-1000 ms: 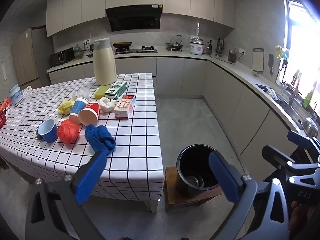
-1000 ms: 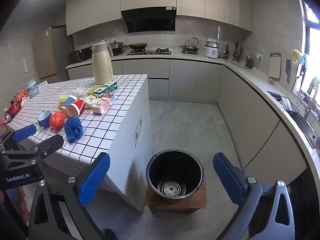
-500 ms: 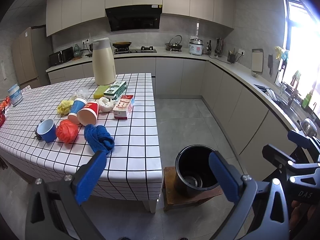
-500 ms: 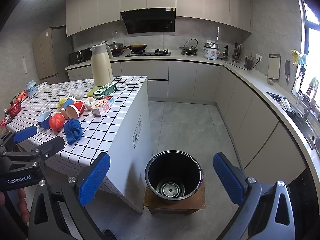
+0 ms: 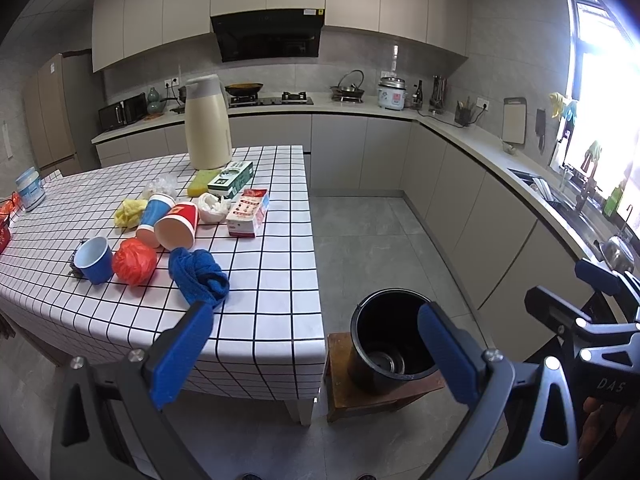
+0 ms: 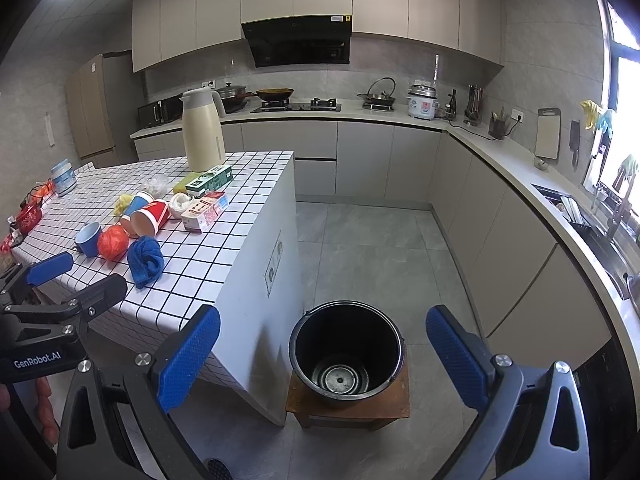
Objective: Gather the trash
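Trash lies on a checked table [image 5: 264, 280]: a blue cloth wad [image 5: 199, 276], a red plastic ball [image 5: 134, 261], a blue cup [image 5: 95, 259], a red cup [image 5: 178, 226] and a second blue cup [image 5: 154, 215] on their sides, yellow wrapping [image 5: 128, 212], white crumpled paper [image 5: 212, 207] and a small carton [image 5: 247, 218]. An empty black bucket [image 6: 346, 354] stands on a low wooden stool [image 6: 348, 406] beside the table. My left gripper [image 5: 316, 354] is open, in the air before the table's near corner. My right gripper [image 6: 322, 354] is open above the bucket.
A cream thermos jug [image 5: 208, 124], a green box [image 5: 232, 178] and a yellow sponge [image 5: 202, 178] sit farther back on the table, and a white jar [image 5: 30, 188] stands at its left. Kitchen counters [image 5: 480, 136] run along the back and right walls. Grey floor [image 6: 380, 240] lies between.
Both views have shifted only slightly; the table and bucket sit a little lower and nearer in frame. Both grippers stay open with nothing in them.
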`<state>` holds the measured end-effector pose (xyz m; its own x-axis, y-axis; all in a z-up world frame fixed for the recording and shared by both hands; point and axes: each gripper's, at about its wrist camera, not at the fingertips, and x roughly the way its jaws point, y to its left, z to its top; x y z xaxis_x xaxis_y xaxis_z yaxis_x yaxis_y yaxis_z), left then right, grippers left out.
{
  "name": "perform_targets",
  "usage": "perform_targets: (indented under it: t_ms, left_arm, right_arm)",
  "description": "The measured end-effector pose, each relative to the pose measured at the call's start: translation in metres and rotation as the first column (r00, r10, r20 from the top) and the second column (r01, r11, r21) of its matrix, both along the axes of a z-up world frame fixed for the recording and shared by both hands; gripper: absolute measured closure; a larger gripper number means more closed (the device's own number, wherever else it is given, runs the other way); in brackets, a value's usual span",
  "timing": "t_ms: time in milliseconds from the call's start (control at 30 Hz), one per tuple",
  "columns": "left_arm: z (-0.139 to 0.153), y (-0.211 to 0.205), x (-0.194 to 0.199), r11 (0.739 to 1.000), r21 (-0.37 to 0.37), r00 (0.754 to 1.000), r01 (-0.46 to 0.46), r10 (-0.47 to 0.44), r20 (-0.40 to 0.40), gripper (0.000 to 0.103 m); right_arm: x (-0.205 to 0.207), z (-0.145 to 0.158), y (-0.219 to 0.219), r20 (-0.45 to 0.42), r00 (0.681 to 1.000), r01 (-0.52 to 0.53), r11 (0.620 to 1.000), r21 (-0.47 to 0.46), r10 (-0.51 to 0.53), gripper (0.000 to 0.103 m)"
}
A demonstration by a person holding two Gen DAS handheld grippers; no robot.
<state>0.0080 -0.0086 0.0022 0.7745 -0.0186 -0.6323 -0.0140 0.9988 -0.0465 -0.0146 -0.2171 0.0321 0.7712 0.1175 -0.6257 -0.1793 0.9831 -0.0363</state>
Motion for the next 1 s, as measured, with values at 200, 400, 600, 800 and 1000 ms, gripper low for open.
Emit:
perform_targets:
  t_ms: [200, 400, 600, 800, 1000]
  left_arm:
    - [-0.0016, 0.0032, -0.0007, 1.000, -0.004, 1.000, 0.000, 0.000, 0.000, 0.000]
    - [-0.0024, 0.0039, -0.0011, 1.000, -0.009, 1.000, 0.002, -0.002, 0.001, 0.000]
    - [-0.0032, 0.0026, -0.0002, 1.000, -0.010, 1.000, 0.004, -0.004, -0.001, 0.000]
    - [-0.0031, 0.0021, 0.0000, 1.000, -0.010, 1.000, 0.007, -0.007, -0.002, 0.000]
    - [-0.0032, 0.0011, 0.0002, 1.000, -0.010, 1.000, 0.007, -0.007, -0.001, 0.000]
  right_arm:
    - [0.0005, 0.0009, 0.0009, 0.003, 1.000, 0.000, 1.000, -0.001, 0.000, 0.000]
    - [-0.0002, 0.0014, 0.0032, 0.004, 1.000, -0.003, 1.000, -0.006, 0.003, 0.000]
    - [-0.0004, 0.0009, 0.0037, 0.005, 1.000, 0.001, 1.000, -0.009, -0.001, 0.000]
    - [0.0005, 0.0002, 0.0015, 0.004, 1.000, 0.005, 1.000, -0.007, -0.005, 0.000]
    - [0.0016, -0.0003, 0.0003, 0.003, 1.000, 0.008, 1.000, -0.008, -0.008, 0.000]
